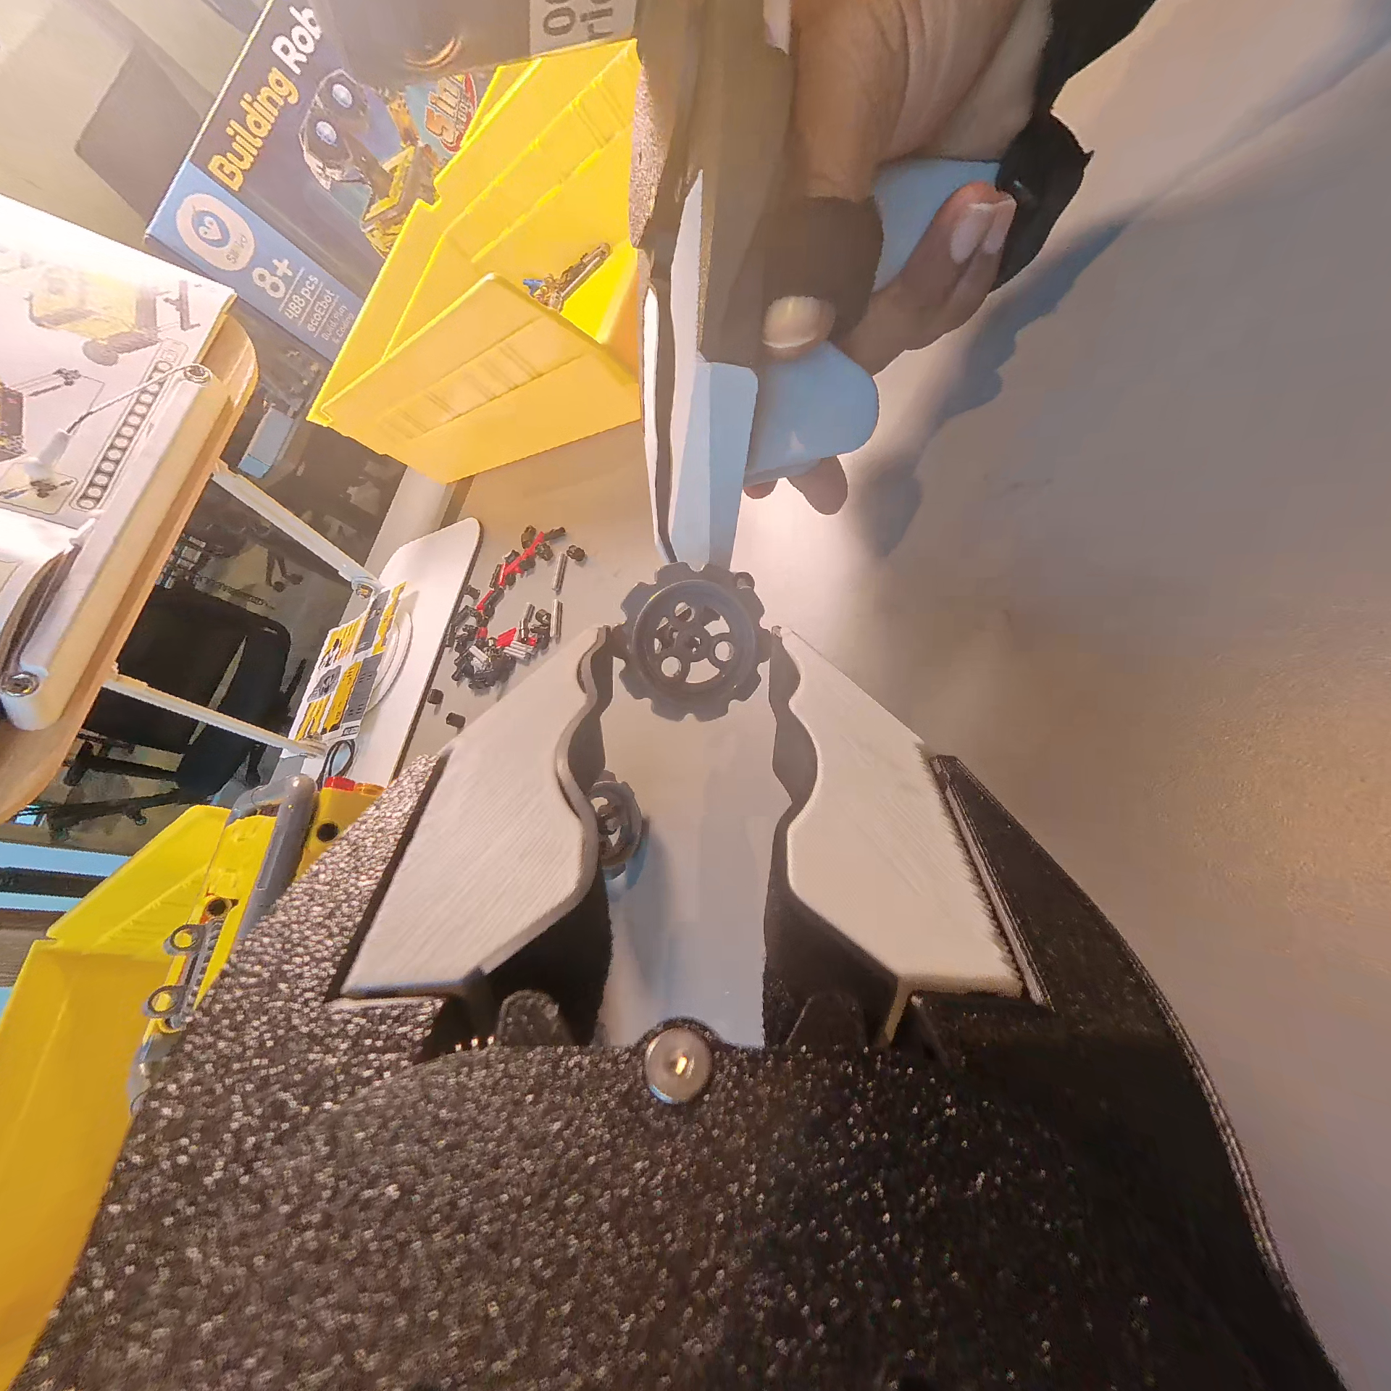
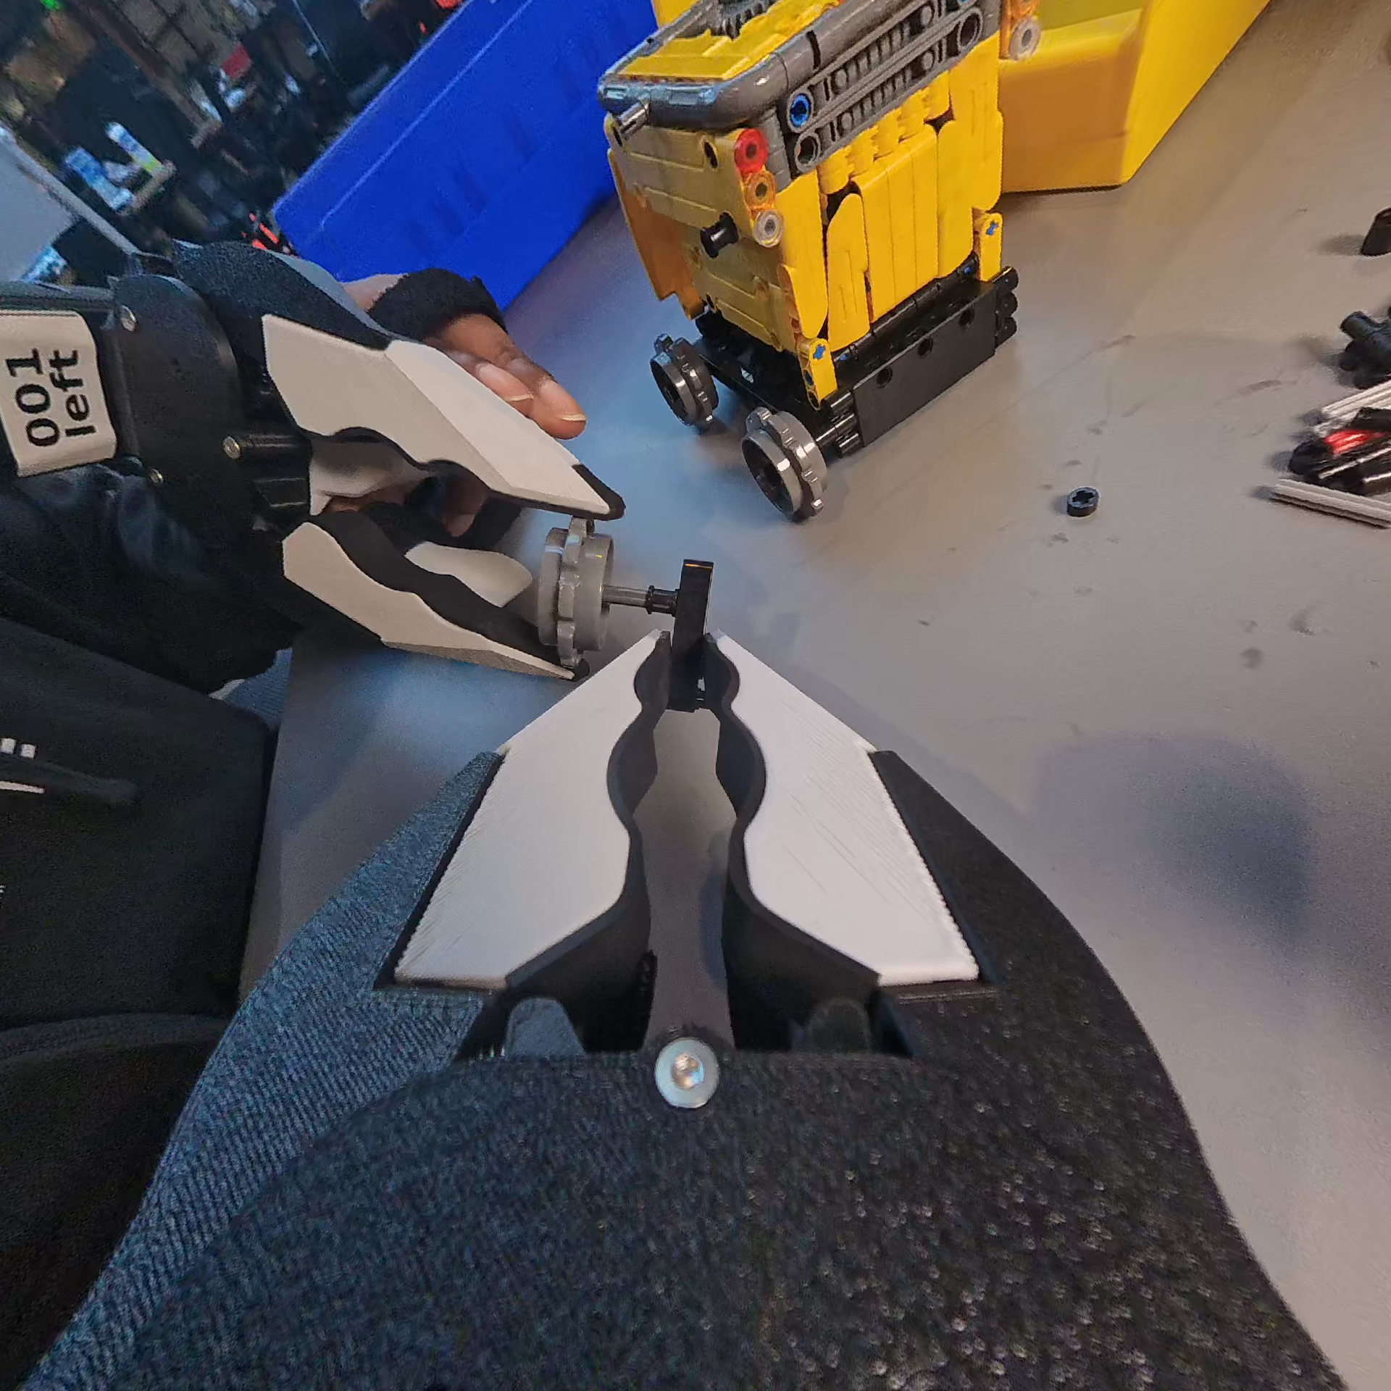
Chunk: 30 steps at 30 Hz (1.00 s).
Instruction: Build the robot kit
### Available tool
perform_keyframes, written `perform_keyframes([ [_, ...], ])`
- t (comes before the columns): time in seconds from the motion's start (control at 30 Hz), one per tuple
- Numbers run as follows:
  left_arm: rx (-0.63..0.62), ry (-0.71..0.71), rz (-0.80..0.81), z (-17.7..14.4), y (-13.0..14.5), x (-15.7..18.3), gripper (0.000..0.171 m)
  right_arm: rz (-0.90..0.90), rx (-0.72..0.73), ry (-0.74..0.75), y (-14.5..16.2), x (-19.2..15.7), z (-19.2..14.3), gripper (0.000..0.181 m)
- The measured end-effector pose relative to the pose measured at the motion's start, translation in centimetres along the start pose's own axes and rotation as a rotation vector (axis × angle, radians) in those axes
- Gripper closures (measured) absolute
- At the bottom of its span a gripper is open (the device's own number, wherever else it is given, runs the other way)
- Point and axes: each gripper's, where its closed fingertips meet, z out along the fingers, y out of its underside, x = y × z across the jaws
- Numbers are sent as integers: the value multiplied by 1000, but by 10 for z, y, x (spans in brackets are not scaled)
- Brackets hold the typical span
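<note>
Between the tips of the left gripper [image 1: 689, 647], in the left wrist view, sits a black toothed wheel [image 1: 691, 649], clenched from both sides with its hub facing the camera. Straight ahead of it the right gripper [image 1: 696, 553] comes in from above, its pale fingers pressed together at the wheel's far rim, with a hand [image 1: 888, 248] around its blue handle. Off to the left lie a scatter of small black and red pins [image 1: 512, 617], yellow bins [image 1: 519, 301] and a printed box [image 1: 301, 158]. From the right wrist view, the right gripper [image 2: 686, 662] is clamped on a short black beam [image 2: 692, 625] standing upright at its tips. To its left the left gripper [image 2: 583, 595] pinches the grey wheel [image 2: 573, 598], and a thin axle [image 2: 640, 597] joins wheel to beam. Both grips are narrow, at the very tips; I judge that a slight twist or uneven push could cock the axle, pop it free, or let the wheel slip out. Ahead stands a yellow brick-built vehicle [image 2: 835, 248] on the grey table [image 2: 1054, 753], a blue bin [image 2: 467, 150] behind it, a loose black bush [image 2: 1082, 500] and spare parts [image 2: 1347, 459] to the right; nothing lies between the grippers.
</note>
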Motion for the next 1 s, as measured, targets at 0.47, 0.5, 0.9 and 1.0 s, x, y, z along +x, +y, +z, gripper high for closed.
perform_keyframes([
  [0.47, -23, 8, 174, 3, 2, 13, 132, -71, -125, -15, 12, -1, -2, 173],
  [0.5, -26, 7, 187, 4, 2, 14, 132, -78, -128, -10, 12, -1, -2, 173],
  [0.9, -19, -1, 263, 5, -3, 20, 132, -91, -179, -71, 17, -6, -8, 172],
  [1.0, 14, -4, 266, 3, -8, 20, 132, -104, -167, -106, 16, -10, -11, 172],
])
